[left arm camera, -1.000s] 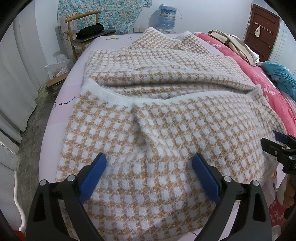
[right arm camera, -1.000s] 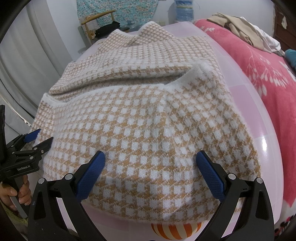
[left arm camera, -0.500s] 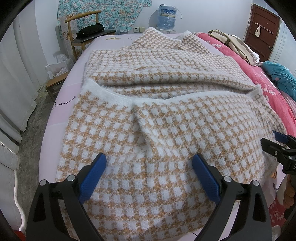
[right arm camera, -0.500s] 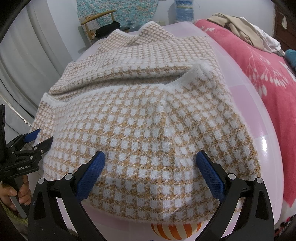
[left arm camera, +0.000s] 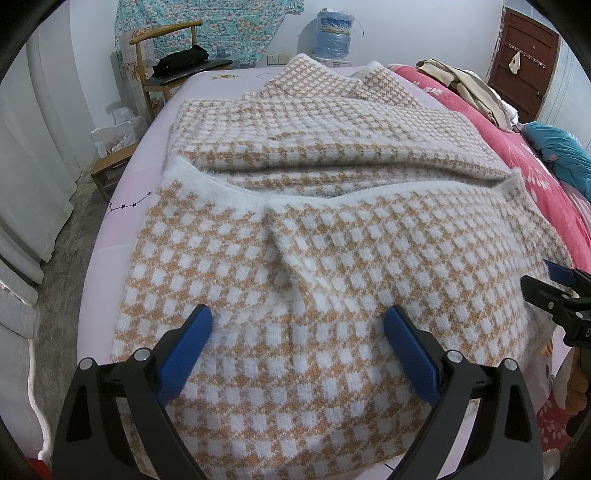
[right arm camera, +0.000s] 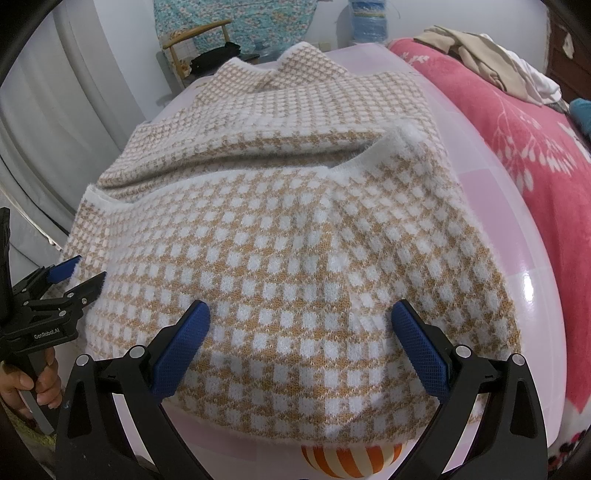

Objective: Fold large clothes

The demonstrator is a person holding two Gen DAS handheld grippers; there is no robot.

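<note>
A large tan-and-white checked knit garment (left arm camera: 332, 236) lies spread over the pink sheet of the bed (left arm camera: 122, 192), reaching from the near edge toward the far edge. Its near part is folded back over itself, so a fuzzy white hem (left arm camera: 229, 188) runs across the middle of the garment, and a raised crease (left arm camera: 284, 254) runs from that hem toward the near edge.

The left gripper (left arm camera: 295, 332) hovers over the near part of the garment with its blue-padded fingers (left arm camera: 184, 347) spread wide apart and nothing between them. The right gripper (right arm camera: 299, 328) is likewise wide open above the near part of the garment, closer to the right edge of the bed, and holds nothing.

In the right wrist view the left gripper shows at the left edge of the bed, with a hand (right arm camera: 22, 384) on its handle.

A red floral blanket (right arm camera: 524, 147) covers the right side of the bed, with beige clothes (left arm camera: 461, 81) heaped on it near the far edge. Beyond the far left corner stand a wooden chair (left arm camera: 166, 55) and a blue water jug (left arm camera: 334, 33).
</note>
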